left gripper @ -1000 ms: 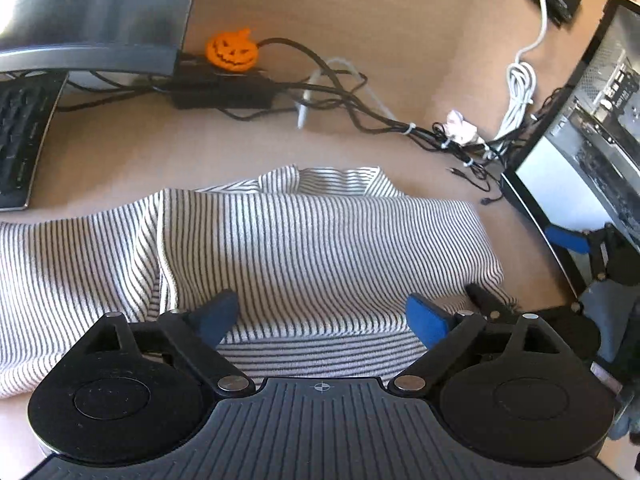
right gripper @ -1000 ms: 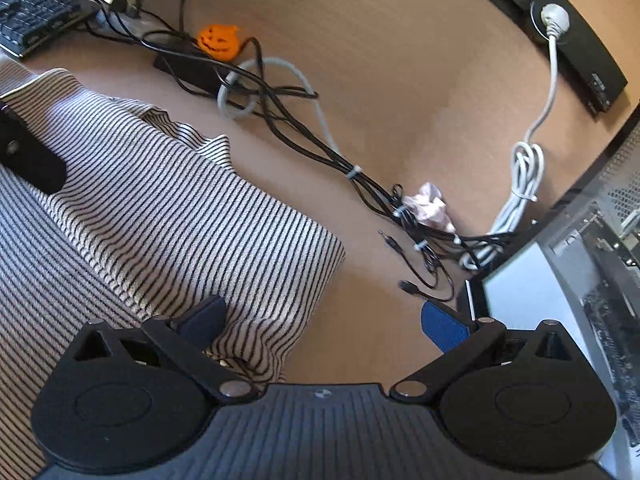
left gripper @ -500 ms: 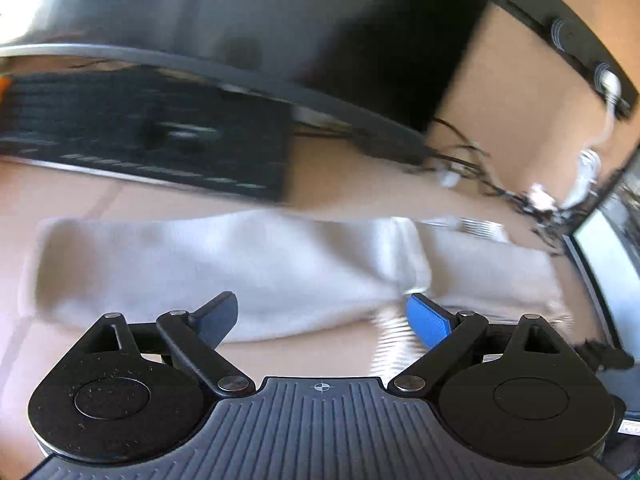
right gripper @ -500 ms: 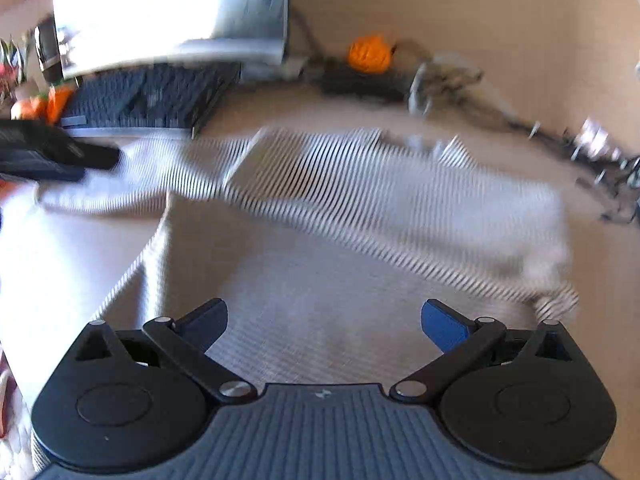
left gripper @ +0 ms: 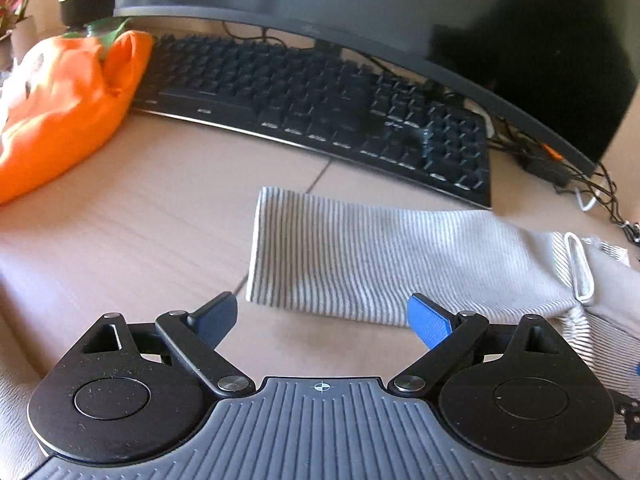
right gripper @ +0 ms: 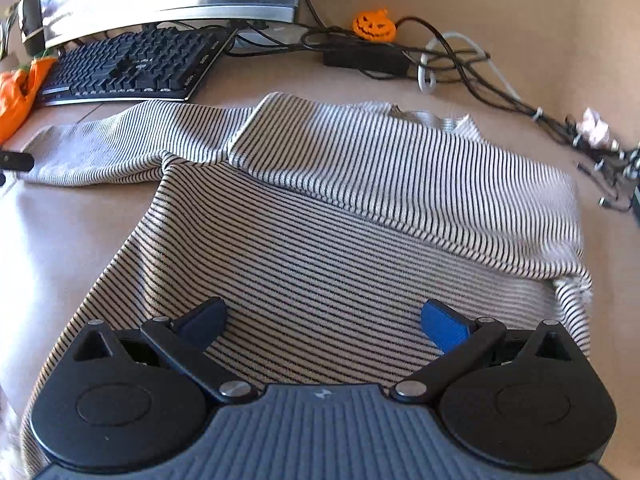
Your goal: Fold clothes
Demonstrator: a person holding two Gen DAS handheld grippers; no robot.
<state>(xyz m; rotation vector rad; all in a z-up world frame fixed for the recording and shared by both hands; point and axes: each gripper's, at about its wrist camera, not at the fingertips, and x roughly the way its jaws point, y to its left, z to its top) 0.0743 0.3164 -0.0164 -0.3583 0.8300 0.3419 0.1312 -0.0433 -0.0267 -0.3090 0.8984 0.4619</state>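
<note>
A black-and-white striped shirt [right gripper: 340, 232] lies on the tan desk, its right sleeve folded across the chest [right gripper: 400, 172]. Its left sleeve [left gripper: 360, 256] stretches flat toward the keyboard, with the cuff end [left gripper: 260, 248] just ahead of my left gripper [left gripper: 322, 318]. That gripper is open and holds nothing. My right gripper [right gripper: 324, 322] hovers open over the shirt's lower body, with nothing between its fingers. A tip of the left gripper [right gripper: 16, 160] shows at the far left edge of the right wrist view.
A black keyboard [left gripper: 320, 120] and a curved monitor [left gripper: 360, 12] stand behind the sleeve. An orange plush [left gripper: 60, 104] lies at the left. A pumpkin toy [right gripper: 374, 26], a power brick and tangled cables [right gripper: 460, 68] run along the back right.
My left gripper has swung left from the shirt's body to the left sleeve's cuff. My right gripper has moved from the shirt's right edge to over its lower body. Both stayed open.
</note>
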